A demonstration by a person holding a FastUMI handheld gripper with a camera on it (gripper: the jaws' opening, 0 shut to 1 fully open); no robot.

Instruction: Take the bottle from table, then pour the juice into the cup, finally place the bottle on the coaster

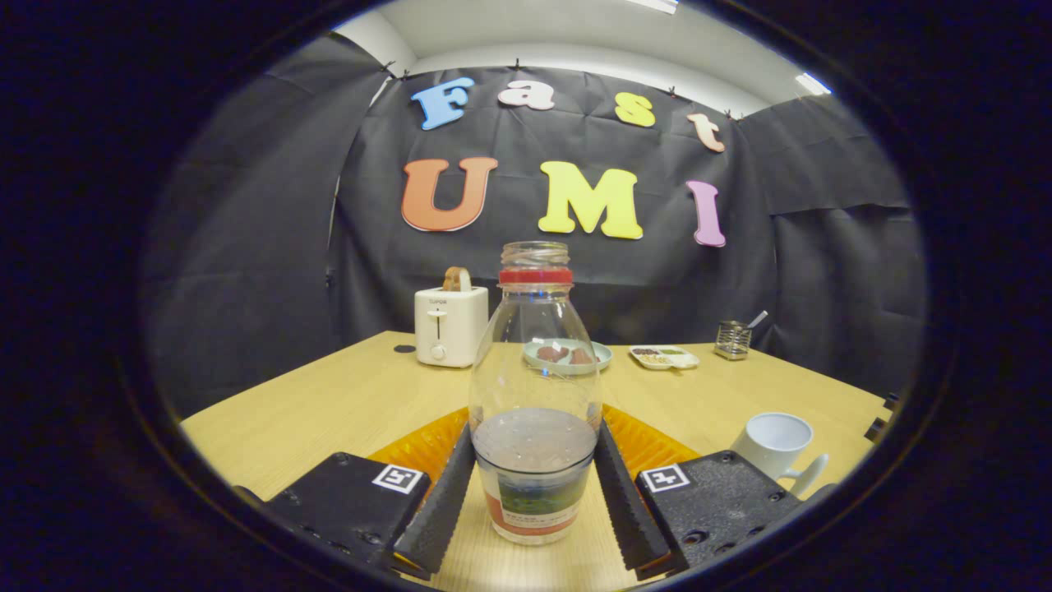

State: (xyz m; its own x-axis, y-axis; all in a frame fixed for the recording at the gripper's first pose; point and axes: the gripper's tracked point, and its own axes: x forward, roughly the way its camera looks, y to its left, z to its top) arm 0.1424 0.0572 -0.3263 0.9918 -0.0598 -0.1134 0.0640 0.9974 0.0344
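Bottle (535, 395) stands upright between the two fingers of the gripper (534, 485), long axis vertical, open mouth pointing straight up. Clear body, red collar ring below the threaded neck, no cap on it. Liquid sits low in the bottle, about level with the finger pads. A label wraps the base: red, green and white bands, print too small to read.

Both ribbed black pads (444, 501) press against the bottle's lower sides; fingers closed around it at a narrow gap. Each finger block carries a square black-and-white marker.

Orange coaster (419, 448) lies flat on the wooden table (329, 403), under and just beyond the bottle's base, showing on both sides behind the fingers. Whether the bottle rests on it or hangs just above, cannot tell.

White cup (777, 448), handle toward the camera, sits right of the right finger, apart from the bottle.

Beyond: white toaster (449, 325) with a slice in the slot, small lettering on its front not clearly readable; plate (567, 355) with brown pieces; small divided dish (664, 357); mesh holder (731, 339).
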